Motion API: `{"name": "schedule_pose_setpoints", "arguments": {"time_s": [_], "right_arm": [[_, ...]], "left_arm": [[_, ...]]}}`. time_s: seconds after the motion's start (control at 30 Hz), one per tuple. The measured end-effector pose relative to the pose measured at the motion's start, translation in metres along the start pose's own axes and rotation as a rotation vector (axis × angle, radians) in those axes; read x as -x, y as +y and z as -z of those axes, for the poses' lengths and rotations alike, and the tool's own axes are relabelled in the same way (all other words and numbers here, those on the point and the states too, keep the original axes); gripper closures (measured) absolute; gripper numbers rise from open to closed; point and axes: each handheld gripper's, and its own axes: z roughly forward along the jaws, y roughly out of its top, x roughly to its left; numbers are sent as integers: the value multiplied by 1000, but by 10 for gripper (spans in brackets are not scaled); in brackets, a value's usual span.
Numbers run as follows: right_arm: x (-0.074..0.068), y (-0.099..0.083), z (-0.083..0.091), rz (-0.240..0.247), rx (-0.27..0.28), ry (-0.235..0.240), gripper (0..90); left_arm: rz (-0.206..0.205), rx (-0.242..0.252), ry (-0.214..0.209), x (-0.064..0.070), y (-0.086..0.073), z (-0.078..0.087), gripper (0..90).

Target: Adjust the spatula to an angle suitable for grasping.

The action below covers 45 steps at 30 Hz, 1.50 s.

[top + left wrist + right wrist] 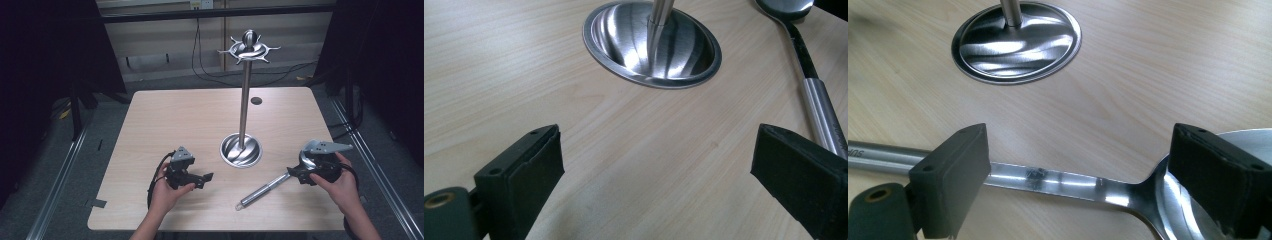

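Your left tool [200, 180] and right tool [300, 172] are black, each with a grey three-cornered plate, black cable and square black pads [536, 172].

wooden table [150, 120]; utensil stand [242, 150]; ladle [265, 189]

ladle [263, 190] right of stand [242, 150]

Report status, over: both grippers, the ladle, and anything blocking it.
Left gripper open, empty, over bare table. Right gripper open, jaws straddling ladle neck, not clamped. Ladle flat on table. Utensil stand nearby, not obstructing.
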Motion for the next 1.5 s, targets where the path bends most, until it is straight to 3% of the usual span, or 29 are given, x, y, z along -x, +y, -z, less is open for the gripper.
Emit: {"name": "schedule_pose_setpoints", "arguments": {"time_s": [0.33, 0.63, 0.73, 0.87, 0.97, 1.17, 1.5], "right_arm": [[-5, -5, 6, 3, -9, 3, 99], [-12, -15, 14, 26, -19, 24, 206], [-13, -19, 15, 23, -25, 30, 268], [-16, -23, 13, 36, -43, 43, 422], [-20, -26, 12, 55, -70, 41, 588], [-27, -32, 6, 51, -100, 89, 880], [-34, -30, -3, 52, -135, 93, 900]], "left_arm": [[1, 14, -8, -2, 7, -5, 63], [-6, 22, -24, -1, 16, -13, 64], [-9, 14, -26, 0, 17, -16, 64], [-13, 19, -33, 1, 18, -18, 64], [-9, 25, -36, 0, 20, -18, 64], [-6, 25, -34, -2, 21, -19, 65], [-7, 28, -28, -3, 19, -17, 65]]}}
